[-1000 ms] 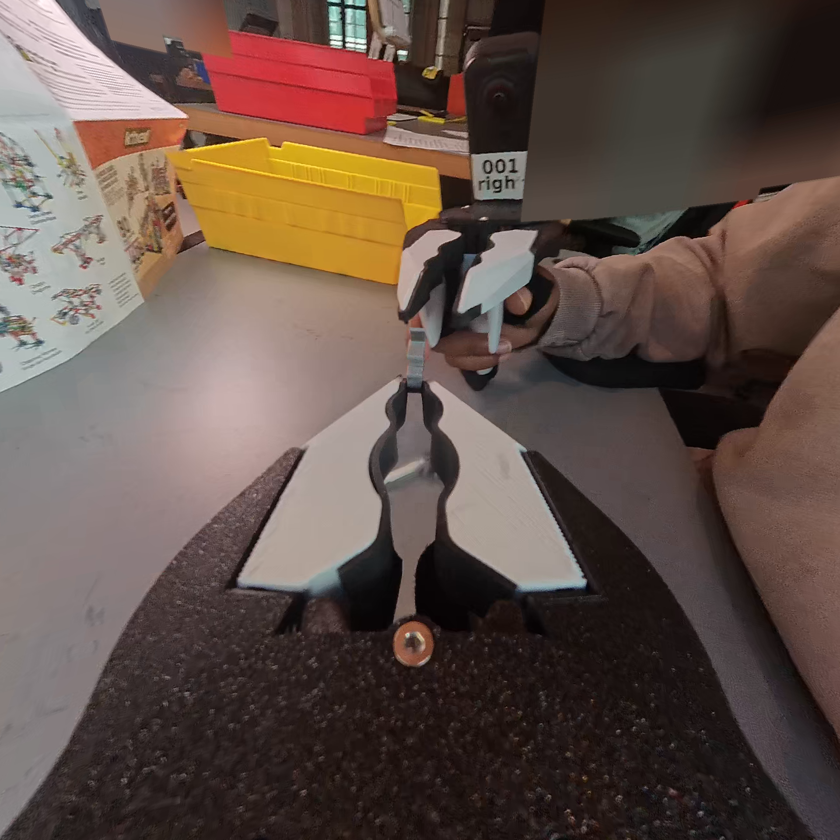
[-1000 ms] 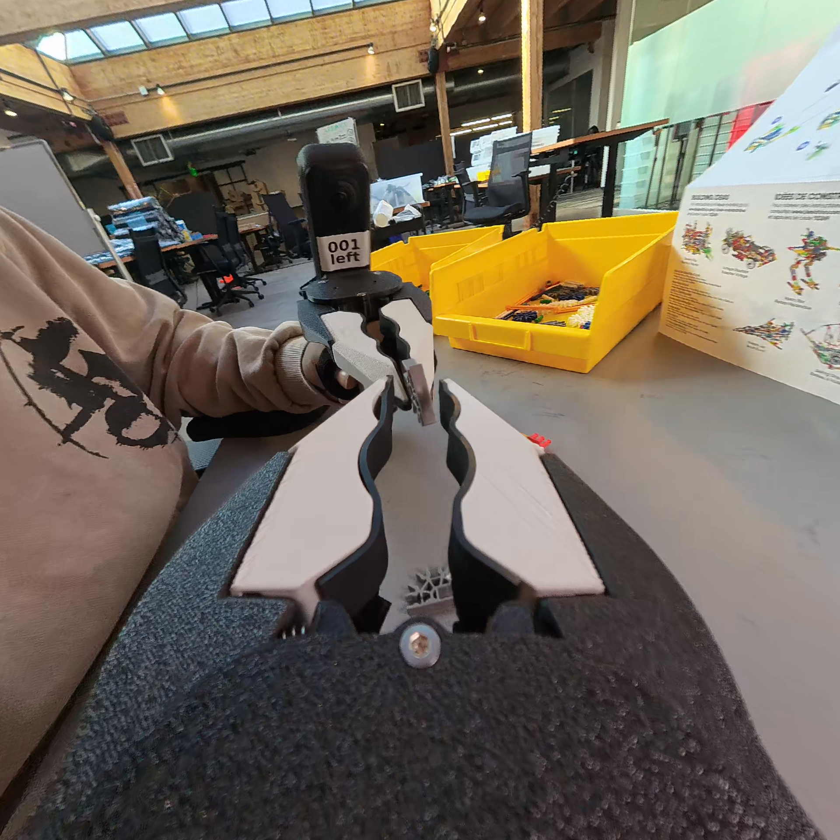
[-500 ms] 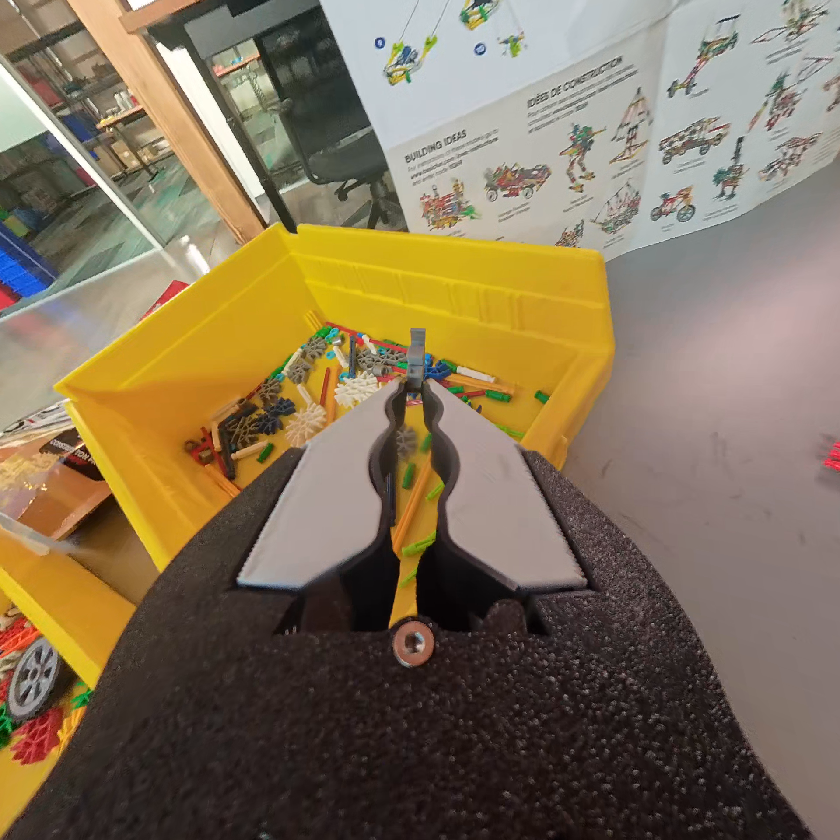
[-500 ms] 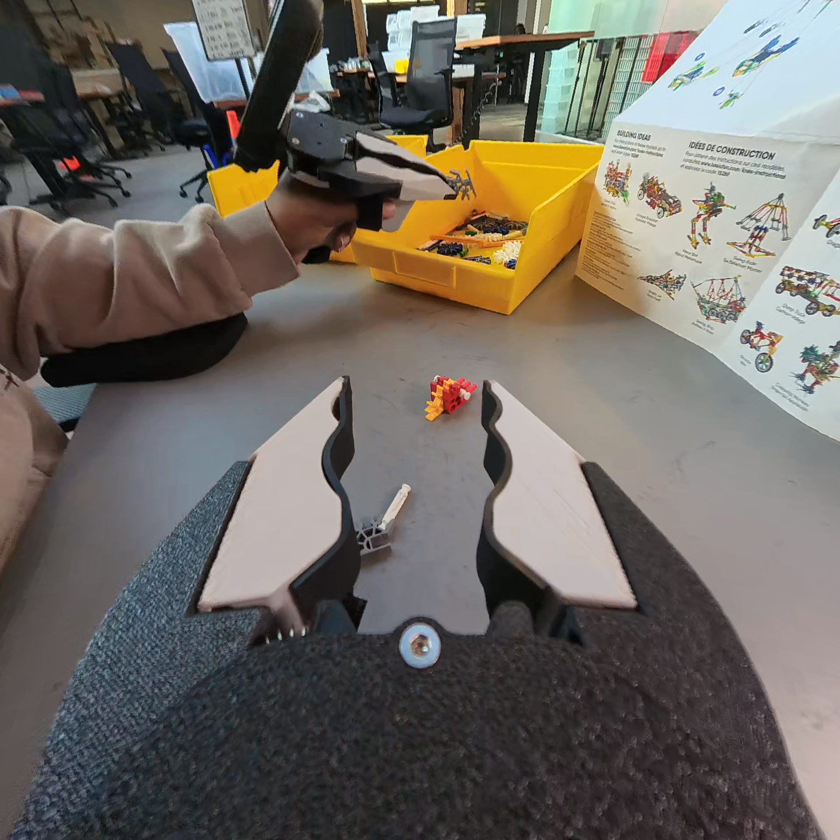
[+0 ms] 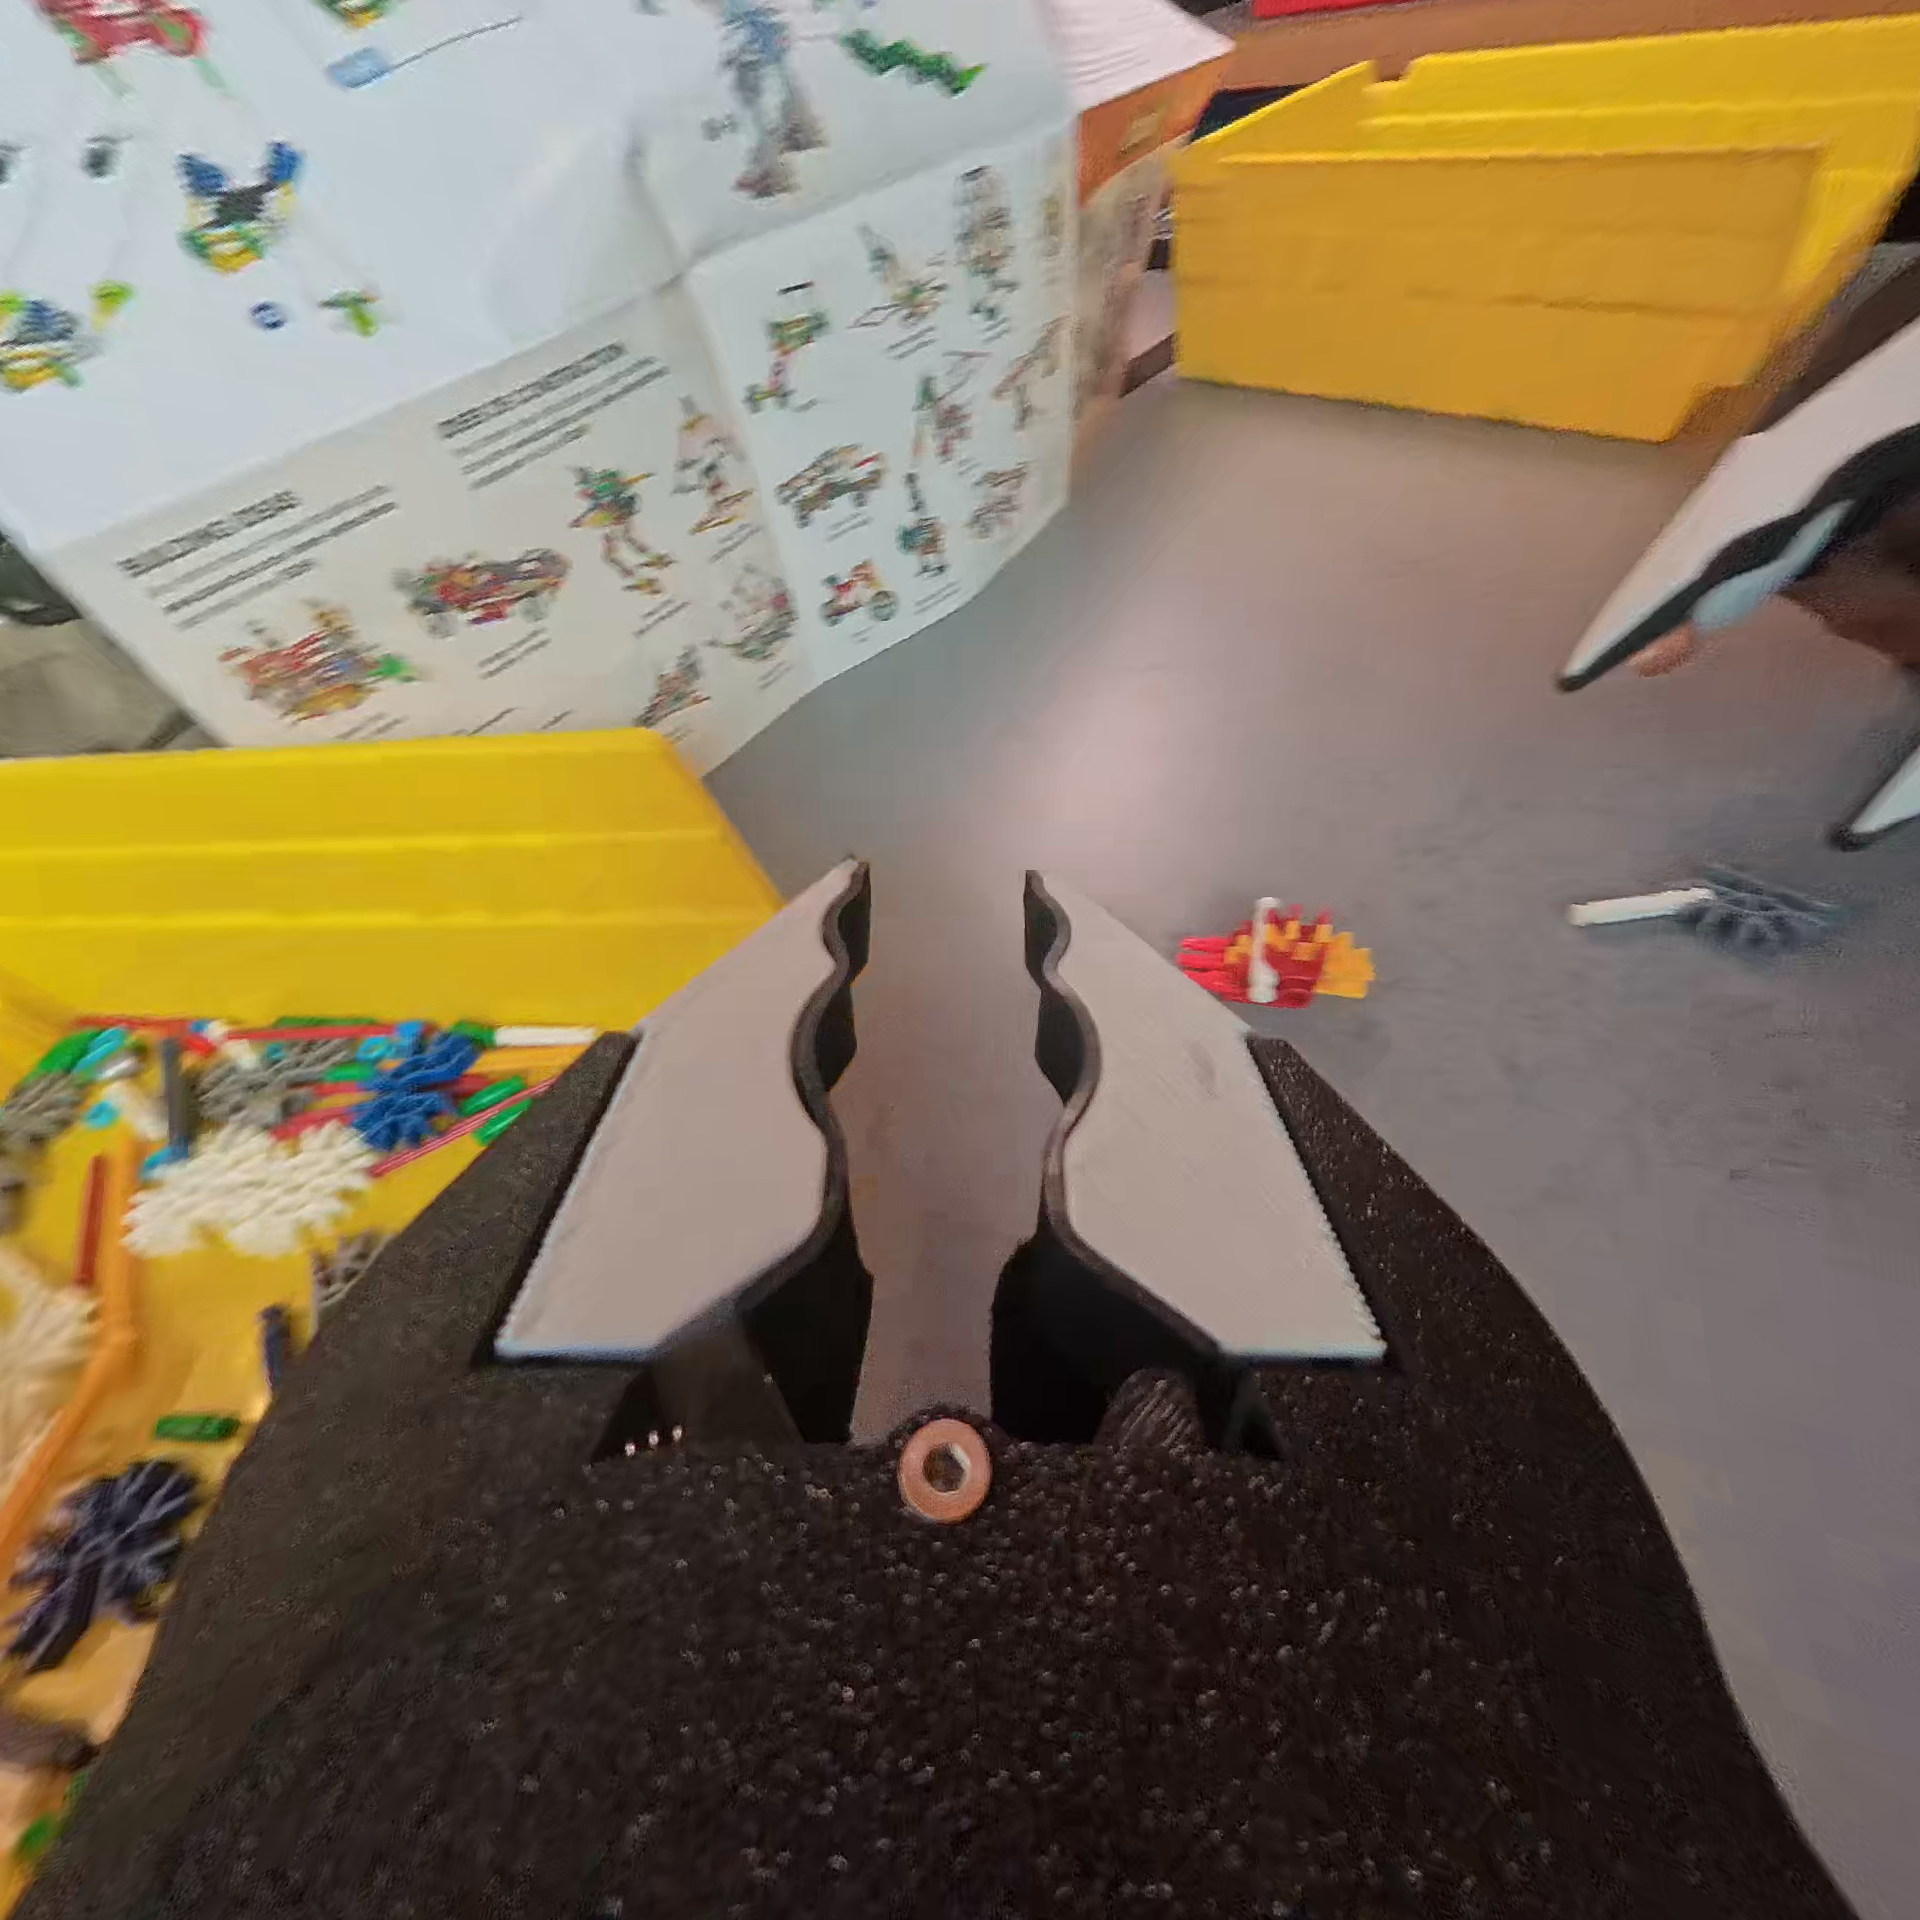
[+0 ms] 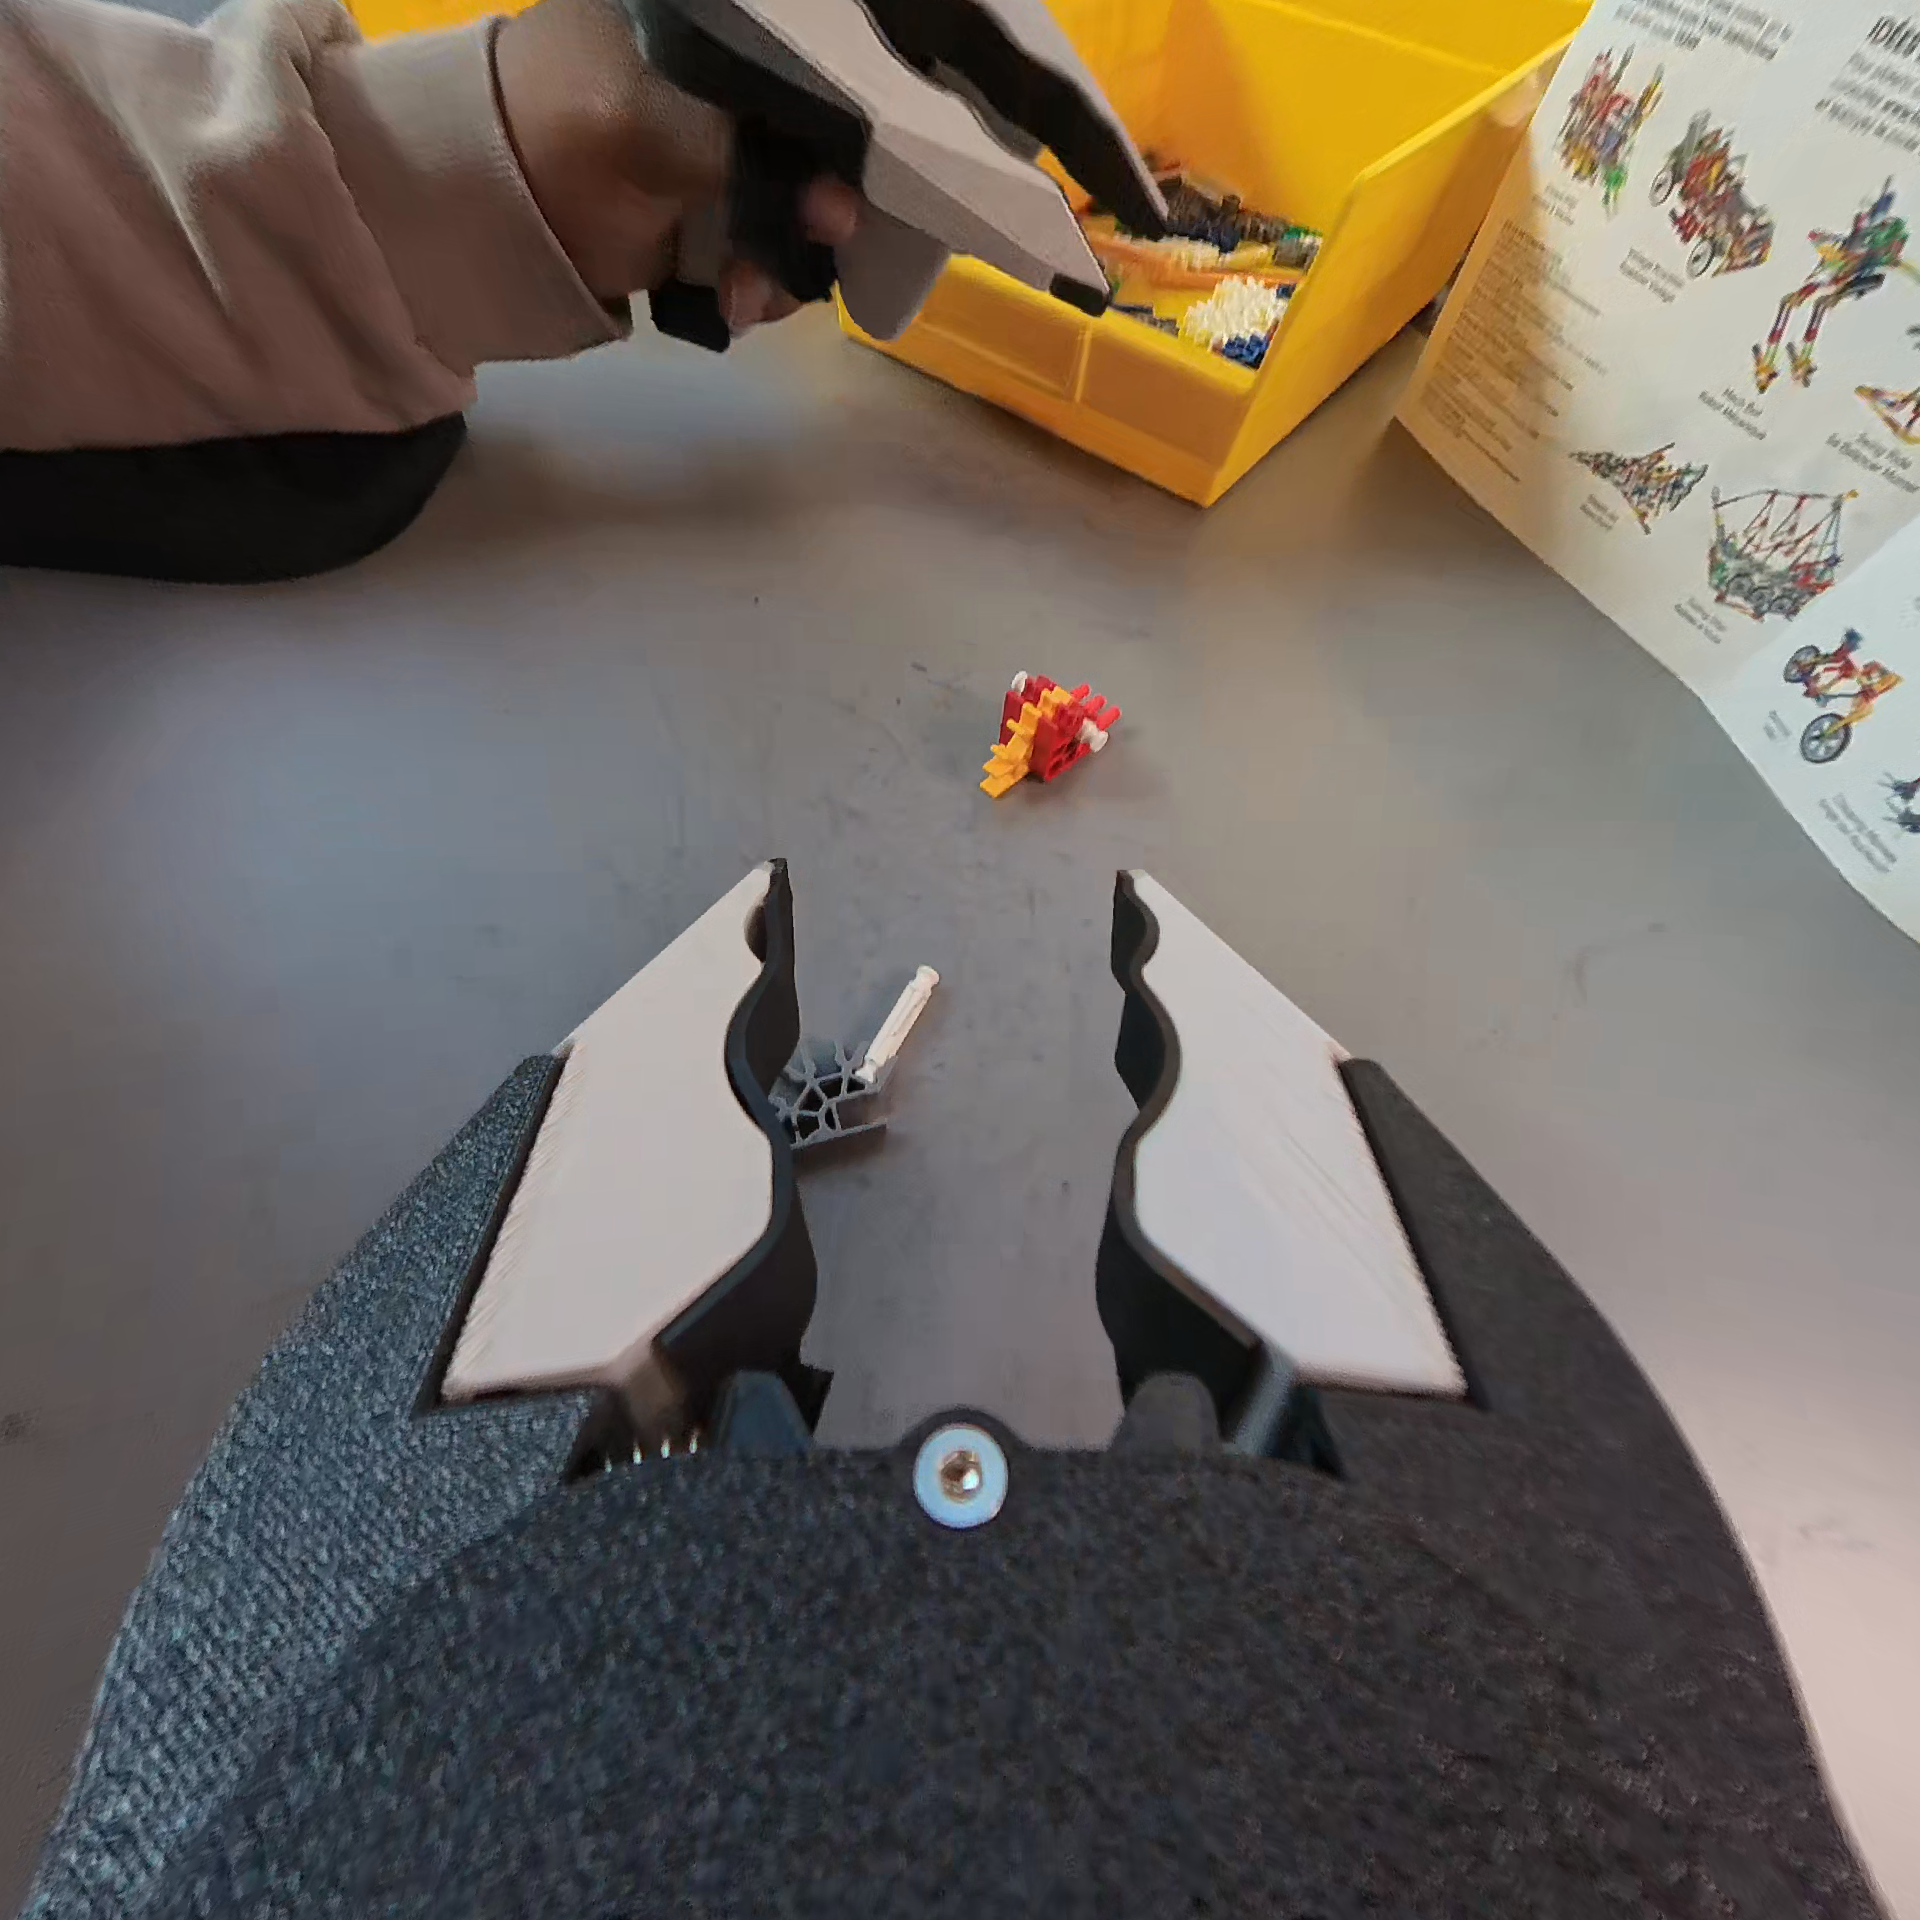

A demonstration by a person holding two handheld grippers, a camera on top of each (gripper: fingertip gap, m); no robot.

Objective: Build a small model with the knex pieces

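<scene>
My right gripper (image 6: pixel 945 883) is open and empty, low over the grey table (image 6: pixel 416 790). A grey connector with a white rod (image 6: pixel 854 1070) lies on the table between its fingers, close to the left finger; it also shows in the left wrist view (image 5: pixel 1704 914). A small red and orange piece (image 6: pixel 1044 729) lies farther ahead, and shows in the left wrist view (image 5: pixel 1276 954). My left gripper (image 5: pixel 943 883) is open and empty, beside the near yellow bin (image 5: pixel 343 831) of loose building pieces. It shows in the right wrist view (image 6: pixel 1112 239) over that bin (image 6: pixel 1226 416).
A folded instruction sheet (image 5: pixel 540 343) stands behind the bin, also seen on the right in the right wrist view (image 6: pixel 1725 416). A second yellow bin (image 5: pixel 1507 229) stands at the back. A person's sleeve (image 6: pixel 239 229) rests on the table at left. There is about 20 cm between the tips of the two grippers.
My left gripper has opened and let go of the grey piece it held, and swung from over the bin toward the table. My right gripper has come lower and nearer over the connector.
</scene>
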